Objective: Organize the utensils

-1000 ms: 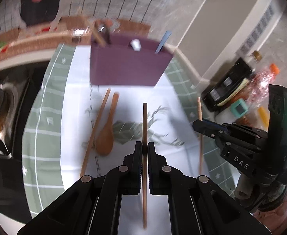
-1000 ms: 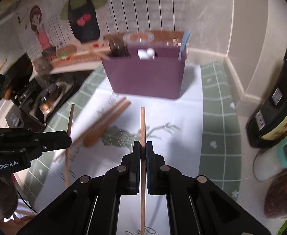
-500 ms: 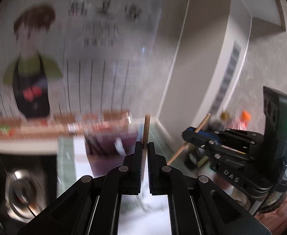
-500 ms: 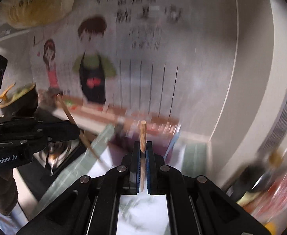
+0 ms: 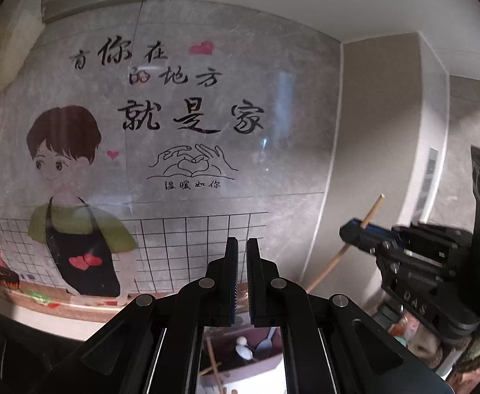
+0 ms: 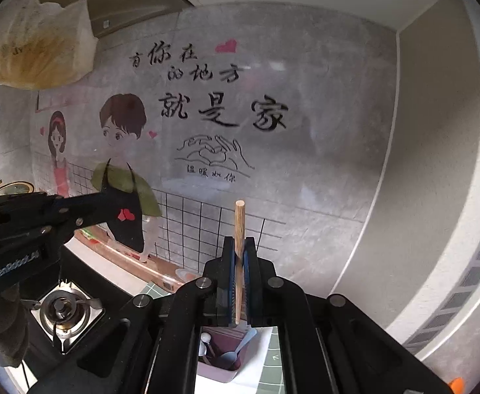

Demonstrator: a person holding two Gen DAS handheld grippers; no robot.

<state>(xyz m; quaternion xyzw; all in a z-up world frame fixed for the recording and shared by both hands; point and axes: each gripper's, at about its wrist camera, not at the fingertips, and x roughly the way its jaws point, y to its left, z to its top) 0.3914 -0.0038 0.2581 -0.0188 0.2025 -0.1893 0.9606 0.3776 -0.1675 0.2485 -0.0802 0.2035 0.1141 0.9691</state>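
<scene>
My right gripper (image 6: 239,246) is shut on a wooden chopstick (image 6: 239,229) held upright above the purple utensil box (image 6: 220,348). The same gripper (image 5: 354,231) and chopstick (image 5: 372,208) show at the right of the left wrist view. My left gripper (image 5: 242,246) has its jaws nearly together with a narrow gap and nothing visible between them. Below it lies the purple box (image 5: 256,361) with a chopstick (image 5: 212,358), a white spoon (image 5: 243,349) and a blue spoon (image 5: 264,344) inside. The left gripper also shows at the left of the right wrist view (image 6: 105,200).
A wall with a cartoon cook sticker (image 6: 121,170) fills both views. A gas stove burner (image 6: 64,308) sits at the lower left. A plastic bag (image 6: 36,42) hangs at the upper left. A green grid mat (image 6: 272,358) lies beside the box.
Both grippers have tilted up from the table to face the wall above the box. The chopstick seen in the left gripper earlier no longer shows between its fingers.
</scene>
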